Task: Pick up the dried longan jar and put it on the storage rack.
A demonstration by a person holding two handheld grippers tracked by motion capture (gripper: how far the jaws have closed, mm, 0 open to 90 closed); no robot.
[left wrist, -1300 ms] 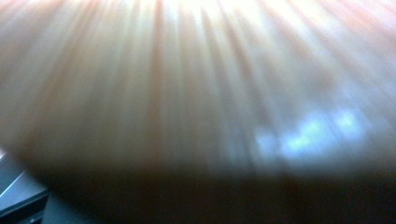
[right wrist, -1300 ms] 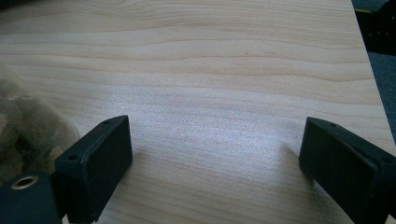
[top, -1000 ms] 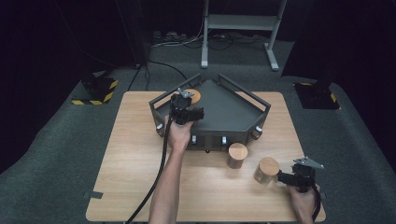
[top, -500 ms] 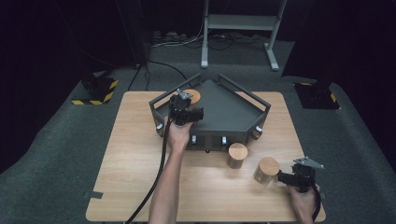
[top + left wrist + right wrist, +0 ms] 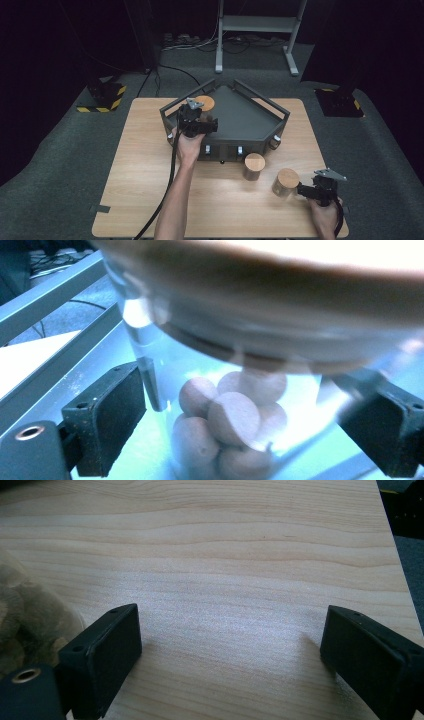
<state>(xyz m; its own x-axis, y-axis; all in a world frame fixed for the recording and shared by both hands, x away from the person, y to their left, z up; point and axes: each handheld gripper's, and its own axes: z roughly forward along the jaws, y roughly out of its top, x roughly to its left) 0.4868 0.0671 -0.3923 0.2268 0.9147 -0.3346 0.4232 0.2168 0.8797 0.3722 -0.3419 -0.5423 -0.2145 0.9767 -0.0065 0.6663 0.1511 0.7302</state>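
My left gripper hangs over the left rear corner of the tray, and a jar with a wooden lid stands in that corner right at its tip. In the left gripper view that jar sits between my two jaws, its glass wall showing round brown balls piled inside and the broad lid rim blurred across the top. The jaws stand wide on either side of the glass; the left pad lies just beside the wall, and I cannot tell whether either pad touches it, so I count this gripper as spread around the jar, not clamped.

The tray is a dark five-sided frame with low rails, standing at the rear middle of the table.

Two more lidded jars stand on the table in front of the tray: one just before its front edge, the other farther to the right and nearer me.

My right gripper lies low at the right of that second jar, pointing toward it and just beside it. In the right gripper view its jaws are spread wide with bare wood between them, holding nothing, and the jar's glass shows at the left edge, outside the left jaw.
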